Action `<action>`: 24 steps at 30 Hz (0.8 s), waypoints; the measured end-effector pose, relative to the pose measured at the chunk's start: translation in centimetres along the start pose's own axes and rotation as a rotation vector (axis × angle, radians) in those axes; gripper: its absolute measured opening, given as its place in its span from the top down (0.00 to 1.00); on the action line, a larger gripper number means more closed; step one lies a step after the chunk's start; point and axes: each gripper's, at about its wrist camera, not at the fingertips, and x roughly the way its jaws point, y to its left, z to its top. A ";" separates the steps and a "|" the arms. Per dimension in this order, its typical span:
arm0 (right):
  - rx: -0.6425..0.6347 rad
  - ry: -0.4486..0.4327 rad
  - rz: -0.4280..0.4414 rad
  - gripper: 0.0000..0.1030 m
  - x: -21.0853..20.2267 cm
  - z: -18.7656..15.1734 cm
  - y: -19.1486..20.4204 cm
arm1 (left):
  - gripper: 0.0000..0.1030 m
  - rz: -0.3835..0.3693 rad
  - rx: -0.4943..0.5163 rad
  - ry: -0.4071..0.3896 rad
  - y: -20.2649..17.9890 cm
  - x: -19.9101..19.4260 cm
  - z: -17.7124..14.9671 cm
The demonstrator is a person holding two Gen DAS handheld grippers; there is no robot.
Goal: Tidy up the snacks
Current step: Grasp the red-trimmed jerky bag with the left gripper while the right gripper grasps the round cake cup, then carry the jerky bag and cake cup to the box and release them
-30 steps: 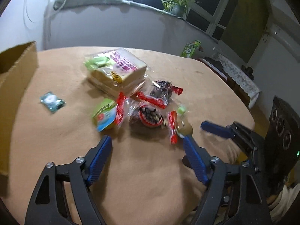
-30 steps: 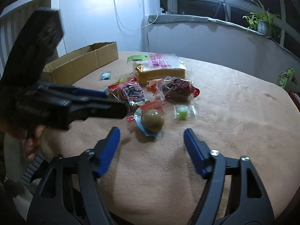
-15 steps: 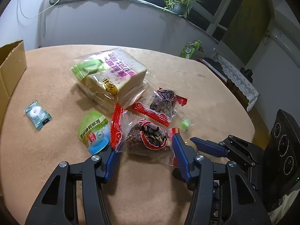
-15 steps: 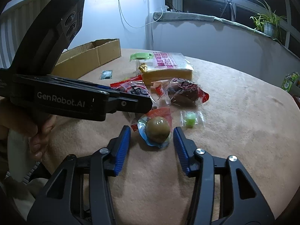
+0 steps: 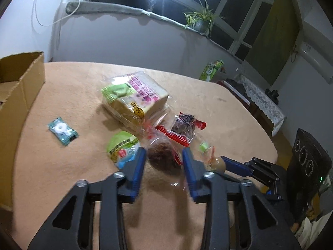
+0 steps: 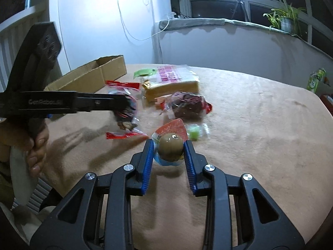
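While its jaws are closing, the left claw has a dark brown snack in a clear red-edged wrapper between its blue pads, which seem to press the wrapper, though blur makes the contact hard to judge. Beside it, the right claw is closing too, its pads against a round brown snack in a blue-and-red packet, just above the tan desk. Beyond the claws lie a bag of sliced bread, a second dark snack and a small green sweet; a green packet sits just left of the left claw, a teal sweet farther left, near the cardboard box.
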 end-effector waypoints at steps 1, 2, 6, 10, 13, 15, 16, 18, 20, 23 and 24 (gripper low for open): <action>0.005 -0.001 0.000 0.71 -0.1 0.0 -0.1 | 0.70 0.003 0.000 -0.005 0.0 -0.2 0.0; 0.010 -0.003 -0.001 0.71 -0.3 -0.1 -0.2 | 0.70 0.004 0.002 -0.010 -0.1 -0.4 0.0; 0.015 -0.015 -0.006 0.71 -0.8 0.0 -0.4 | 0.70 0.011 0.007 -0.004 0.0 -0.3 -0.2; 0.016 -0.027 -0.009 0.71 -1.3 0.1 -0.2 | 0.70 0.008 0.002 -0.009 -0.2 -0.4 -0.7; 0.014 -0.039 -0.010 0.71 -1.7 0.3 -0.1 | 0.71 0.007 0.012 -0.025 -0.5 -1.0 -0.5; 0.018 -0.050 -0.009 0.71 -2.0 0.5 -0.1 | 0.71 0.011 0.015 -0.040 -0.6 -1.6 -0.3; 0.017 -0.053 -0.010 0.71 -2.2 0.6 -0.1 | 0.71 0.012 0.017 -0.048 -0.7 -1.9 -0.1; 0.016 -0.066 -0.011 0.71 -2.5 1.0 0.0 | 0.71 0.020 0.025 -0.061 -0.9 -2.4 0.1; 0.013 -0.080 -0.010 0.71 -2.8 1.5 0.1 | 0.71 0.031 0.036 -0.082 -1.1 -3.2 0.5; 0.004 -0.104 -0.008 0.71 -3.2 2.5 0.4 | 0.71 0.048 0.049 -0.113 -1.2 -4.4 1.0; 0.000 -0.111 -0.008 0.71 -3.3 2.8 0.5 | 0.71 0.057 0.054 -0.129 -1.3 -5.0 1.2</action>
